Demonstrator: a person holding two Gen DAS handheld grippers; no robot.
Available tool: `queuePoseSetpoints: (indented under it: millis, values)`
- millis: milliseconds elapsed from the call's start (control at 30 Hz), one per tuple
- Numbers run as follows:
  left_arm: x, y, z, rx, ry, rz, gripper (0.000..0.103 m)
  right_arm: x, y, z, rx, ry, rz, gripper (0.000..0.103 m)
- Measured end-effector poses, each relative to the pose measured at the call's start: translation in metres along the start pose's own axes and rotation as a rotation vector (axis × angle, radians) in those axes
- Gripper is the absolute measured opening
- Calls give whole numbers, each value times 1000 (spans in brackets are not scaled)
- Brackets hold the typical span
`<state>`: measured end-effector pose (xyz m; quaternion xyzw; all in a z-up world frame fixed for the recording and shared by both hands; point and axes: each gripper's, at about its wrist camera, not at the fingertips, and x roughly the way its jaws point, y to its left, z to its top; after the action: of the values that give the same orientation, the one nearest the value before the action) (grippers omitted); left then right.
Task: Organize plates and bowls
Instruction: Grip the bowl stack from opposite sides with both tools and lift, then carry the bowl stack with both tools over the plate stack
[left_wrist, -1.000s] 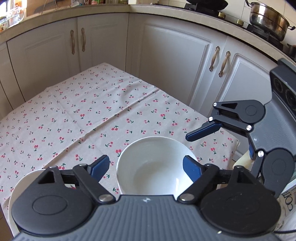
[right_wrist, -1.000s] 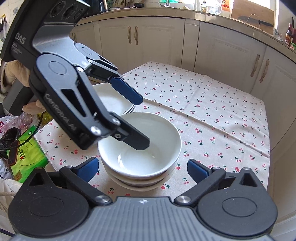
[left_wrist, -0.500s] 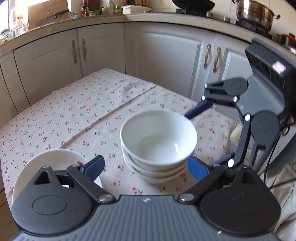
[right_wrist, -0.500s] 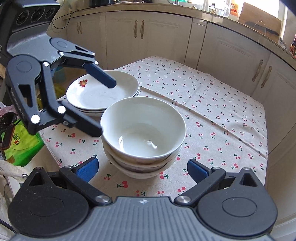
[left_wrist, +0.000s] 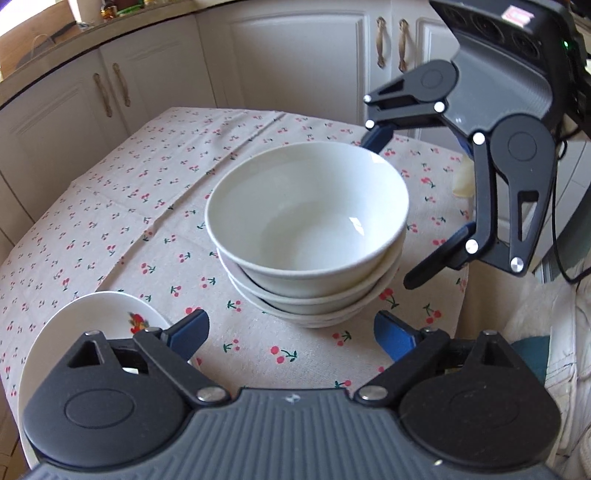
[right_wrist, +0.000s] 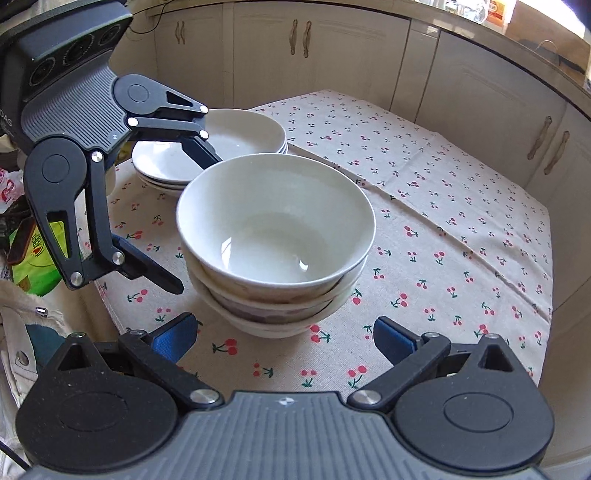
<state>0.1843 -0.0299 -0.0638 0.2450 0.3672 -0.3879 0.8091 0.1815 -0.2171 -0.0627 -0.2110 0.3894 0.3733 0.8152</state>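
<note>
— Bowls (right_wrist: 275, 236) nested in one stack between both tools! Left gripper (left_wrist: 291, 332), jaws just opening, holds nothing; its blue pads (left_wrist: 188, 330) sit short of the stack.

— Right gripper (right_wrist: 284, 339) gapes too, nothing between its fingers. Stacking looks finished; I'd say both back away next.

— Stack of plates (right_wrist: 221, 147) sits just beyond on the cherry tablecloth (right_wrist: 443, 221). One risk: a finger clipping the top rim while pulling clear.
</note>
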Motion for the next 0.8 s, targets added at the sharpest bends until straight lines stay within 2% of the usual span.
queuePoseSetpoints:
  millis: [433, 800]
  values:
    - [19, 14, 8, 67, 42, -166, 86, 15, -12, 15, -135, 45, 110, 97]
    - [20, 19, 20, 103, 46, -234, 86, 14, -15, 21, -151, 53, 158, 93]
